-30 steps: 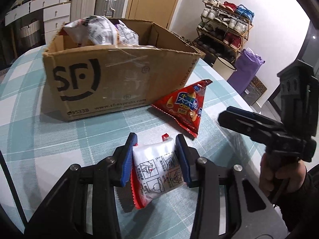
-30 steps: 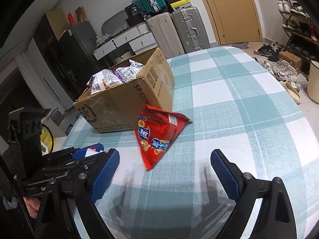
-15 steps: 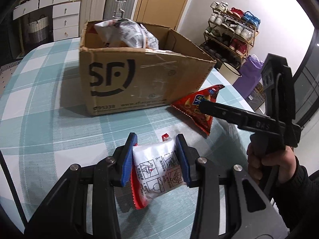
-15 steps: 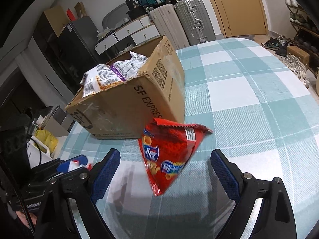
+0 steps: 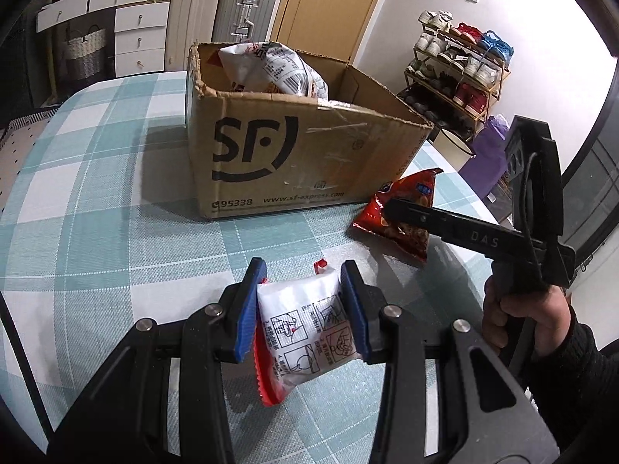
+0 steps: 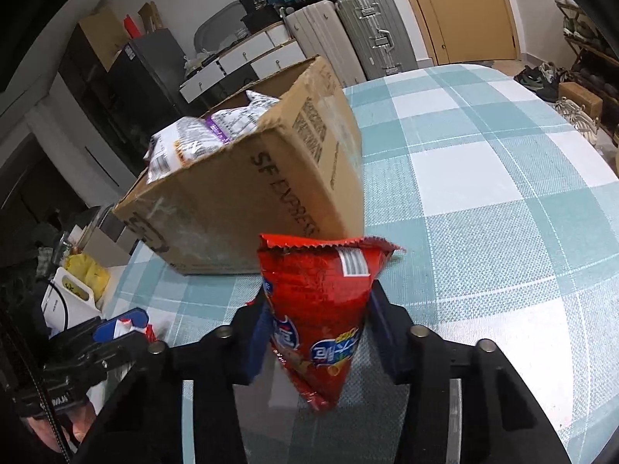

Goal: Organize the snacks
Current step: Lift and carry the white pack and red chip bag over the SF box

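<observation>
My left gripper (image 5: 303, 301) is shut on a white snack packet with red edges (image 5: 309, 324), held just above the checked tablecloth in front of the SF cardboard box (image 5: 294, 154). My right gripper (image 6: 317, 332) has its blue pads closed against a red triangular snack bag (image 6: 321, 309) that lies beside the box (image 6: 251, 189). In the left wrist view the same red bag (image 5: 402, 208) lies at the box's right corner with the right gripper's finger over it. The box holds white snack bags (image 5: 271, 69).
The table (image 6: 483, 193) has a teal and white checked cloth. A shoe rack (image 5: 460, 65) stands beyond the table's right edge. Suitcases (image 6: 348, 34) and drawers line the back wall. The left gripper also shows at lower left in the right wrist view (image 6: 116, 328).
My right gripper moved forward to the red bag and its fingers closed from wide open onto it. My left gripper kept its hold on the white packet and shifted left of the box front.
</observation>
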`<action>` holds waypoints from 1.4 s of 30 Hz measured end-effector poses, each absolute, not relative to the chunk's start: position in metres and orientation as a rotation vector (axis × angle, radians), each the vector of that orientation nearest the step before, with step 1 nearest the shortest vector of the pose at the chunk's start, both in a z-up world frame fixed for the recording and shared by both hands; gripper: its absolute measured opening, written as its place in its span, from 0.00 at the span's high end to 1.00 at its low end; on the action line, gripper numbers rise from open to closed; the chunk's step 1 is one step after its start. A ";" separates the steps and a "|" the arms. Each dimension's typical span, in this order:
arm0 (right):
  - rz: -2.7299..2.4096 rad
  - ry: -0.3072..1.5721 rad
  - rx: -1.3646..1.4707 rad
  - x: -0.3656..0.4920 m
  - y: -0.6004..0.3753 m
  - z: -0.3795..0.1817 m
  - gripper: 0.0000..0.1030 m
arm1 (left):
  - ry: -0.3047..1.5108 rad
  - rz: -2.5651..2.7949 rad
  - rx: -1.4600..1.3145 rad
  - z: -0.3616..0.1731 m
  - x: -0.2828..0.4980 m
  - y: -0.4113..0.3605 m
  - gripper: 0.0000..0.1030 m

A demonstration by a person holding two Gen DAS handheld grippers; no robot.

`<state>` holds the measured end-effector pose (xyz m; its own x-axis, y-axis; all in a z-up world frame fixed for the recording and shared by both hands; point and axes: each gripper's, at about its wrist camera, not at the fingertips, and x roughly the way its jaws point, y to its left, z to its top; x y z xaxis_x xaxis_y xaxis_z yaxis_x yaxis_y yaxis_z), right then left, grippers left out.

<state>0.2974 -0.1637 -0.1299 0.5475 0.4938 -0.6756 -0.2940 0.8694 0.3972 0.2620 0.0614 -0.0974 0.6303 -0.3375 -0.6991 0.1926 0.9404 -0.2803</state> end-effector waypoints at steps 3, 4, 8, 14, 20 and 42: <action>0.474 0.871 0.258 0.294 -0.165 -0.129 0.59 | 0.832 -0.304 -0.180 -0.093 0.257 0.059 0.64; 0.471 0.871 0.262 0.292 -0.166 -0.129 0.59 | 0.831 -0.303 -0.178 -0.092 0.255 0.060 0.64; 0.479 0.864 0.282 0.284 -0.170 -0.126 0.59 | 0.828 -0.299 -0.172 -0.085 0.251 0.063 0.64; 0.484 0.841 0.299 0.267 -0.177 -0.119 0.59 | 0.817 -0.299 -0.170 -0.075 0.243 0.060 0.64; 0.506 0.811 0.313 0.246 -0.180 -0.103 0.59 | 0.823 -0.318 -0.142 -0.065 0.241 0.053 0.64; 0.605 0.695 0.304 0.234 -0.168 -0.019 0.59 | 0.759 -0.325 -0.074 0.017 0.254 0.047 0.64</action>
<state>0.2344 -0.1681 -0.0192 0.6080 0.6121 -0.5057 -0.4171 0.7882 0.4525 0.2542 0.0465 0.0174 0.6784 -0.3156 -0.6634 0.2627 0.9475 -0.1822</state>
